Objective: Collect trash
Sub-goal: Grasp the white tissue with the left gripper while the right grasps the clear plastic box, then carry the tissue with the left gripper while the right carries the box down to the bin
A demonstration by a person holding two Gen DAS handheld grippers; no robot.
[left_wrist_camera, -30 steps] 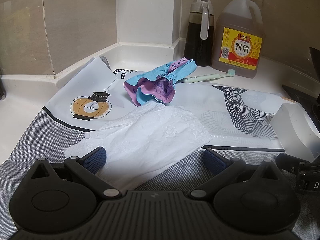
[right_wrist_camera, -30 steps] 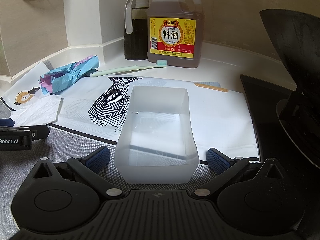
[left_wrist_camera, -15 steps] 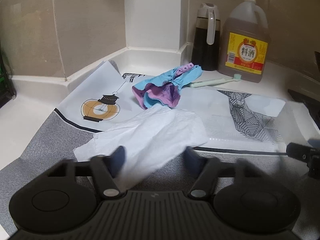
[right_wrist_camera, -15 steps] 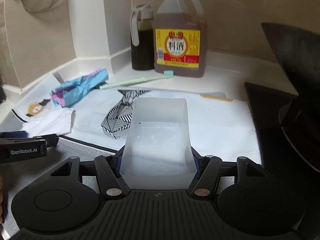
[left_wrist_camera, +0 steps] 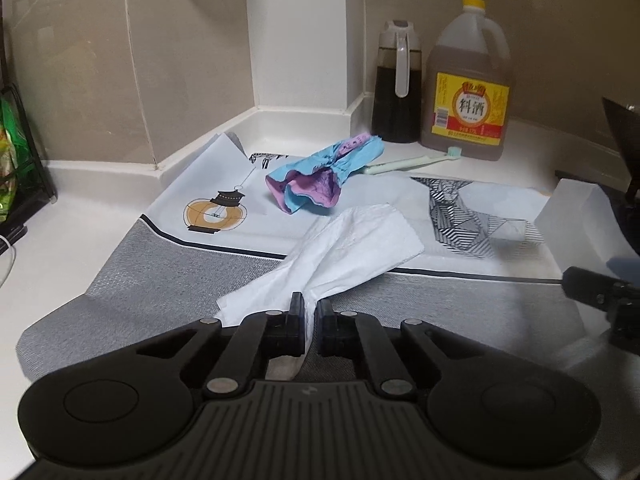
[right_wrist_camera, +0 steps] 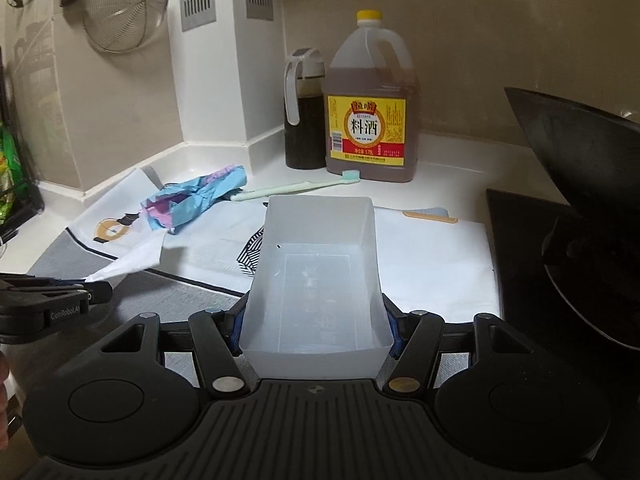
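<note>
Left tool point(left_wrist_camera: 308, 312): I've just clenched it, pinching soft, crinkled white tissue point(left_wrist_camera: 352, 248).
Right tool point(right_wrist_camera: 314, 326): my pads grasp a translucent, rectangular plastic bin point(right_wrist_camera: 316, 280).

Each black claw point(left_wrist_camera: 308, 312) has ribbed housing, round discs, silver screws and blue pads point(right_wrist_camera: 390, 320).

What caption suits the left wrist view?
Left gripper fingers pinch a white tissue, crumpled blue-and-pink wrapper behind.

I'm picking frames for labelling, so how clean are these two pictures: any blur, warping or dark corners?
Left wrist view: mostly sharp, though the clear box and the right gripper at the right edge smear; the wall lines bow and the corners go black. Right wrist view: crisp on the box and the bottle label, with the same bowing and dark corners.
</note>
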